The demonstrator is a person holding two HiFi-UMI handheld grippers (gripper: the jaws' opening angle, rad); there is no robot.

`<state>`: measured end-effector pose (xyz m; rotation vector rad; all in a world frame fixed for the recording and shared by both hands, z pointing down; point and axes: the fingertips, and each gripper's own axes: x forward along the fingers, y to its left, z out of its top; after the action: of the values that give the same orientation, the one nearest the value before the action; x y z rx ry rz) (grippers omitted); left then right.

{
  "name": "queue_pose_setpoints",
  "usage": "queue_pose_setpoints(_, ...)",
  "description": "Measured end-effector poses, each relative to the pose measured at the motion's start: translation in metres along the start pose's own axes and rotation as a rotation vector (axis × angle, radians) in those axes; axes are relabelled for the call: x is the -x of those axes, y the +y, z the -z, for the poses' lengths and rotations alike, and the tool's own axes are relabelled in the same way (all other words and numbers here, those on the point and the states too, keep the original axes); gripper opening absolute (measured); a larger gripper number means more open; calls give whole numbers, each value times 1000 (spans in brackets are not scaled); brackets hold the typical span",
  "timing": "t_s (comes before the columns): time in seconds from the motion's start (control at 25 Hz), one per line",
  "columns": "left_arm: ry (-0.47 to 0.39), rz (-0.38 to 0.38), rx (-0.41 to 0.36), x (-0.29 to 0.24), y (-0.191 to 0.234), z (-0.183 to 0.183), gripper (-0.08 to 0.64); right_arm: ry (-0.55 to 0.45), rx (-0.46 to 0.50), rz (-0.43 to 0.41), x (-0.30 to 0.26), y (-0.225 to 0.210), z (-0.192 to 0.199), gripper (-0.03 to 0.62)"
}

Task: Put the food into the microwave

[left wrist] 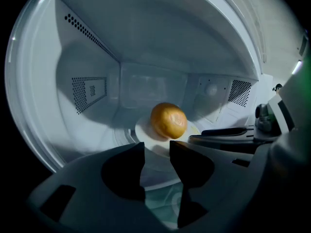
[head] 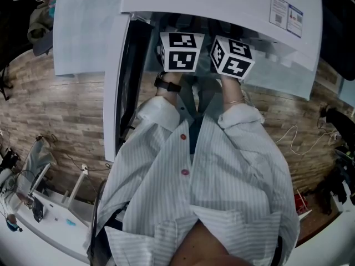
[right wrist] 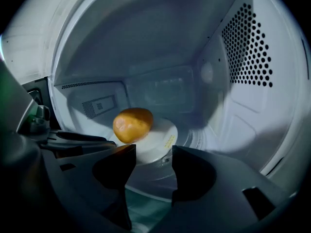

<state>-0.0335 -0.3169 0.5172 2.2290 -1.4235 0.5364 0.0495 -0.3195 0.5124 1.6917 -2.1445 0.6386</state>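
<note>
A round golden-brown bun (left wrist: 168, 121) sits on a white plate (left wrist: 144, 131) on the glass turntable inside the white microwave (head: 222, 4). Both grippers reach into the cavity side by side. My left gripper (left wrist: 156, 152) is open just short of the plate's near rim, with nothing between its jaws. My right gripper (right wrist: 153, 153) is also open and empty, close in front of the plate (right wrist: 163, 136) and the bun (right wrist: 132, 124). In the head view only their marker cubes (head: 180, 51) (head: 233, 57) show; the jaws are hidden inside the oven.
The microwave door (head: 119, 82) hangs open at the left. Perforated vents (right wrist: 252, 47) line the cavity walls, close on both sides. Below is wood-pattern floor (head: 55, 110), with cables (head: 299, 134) at the right and a white bench with small parts (head: 44, 209) at the lower left.
</note>
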Motion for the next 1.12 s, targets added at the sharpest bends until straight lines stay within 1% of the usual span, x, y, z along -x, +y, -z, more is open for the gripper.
queue_pose_setpoints(0.16, -17, 25, 15, 0, 1, -6, 156, 5, -17, -8, -1, -1, 0, 232)
queue_pose_setpoints(0.28, -46, 35, 24, 0, 1, -8, 156, -7, -25, -6, 0, -2, 0, 232)
queue_pose_setpoints(0.48, -71, 42, 14, 5, 2, -9, 156, -23, -28, -12, 5, -2, -2, 230)
queue_pose_setpoints(0.72, -120, 94, -9, 15, -8, -17, 155, -35, -34, -34, 12, 3, -6, 230)
queue_pose_setpoints(0.96, -180, 86, -20, 28, -14, -31, 155, -35, -44, -84, 22, 9, -11, 229)
queue_pose_setpoints(1.12, -211, 70, 5, 38, -21, -40, 155, -33, -55, -136, 33, 14, -14, 229)
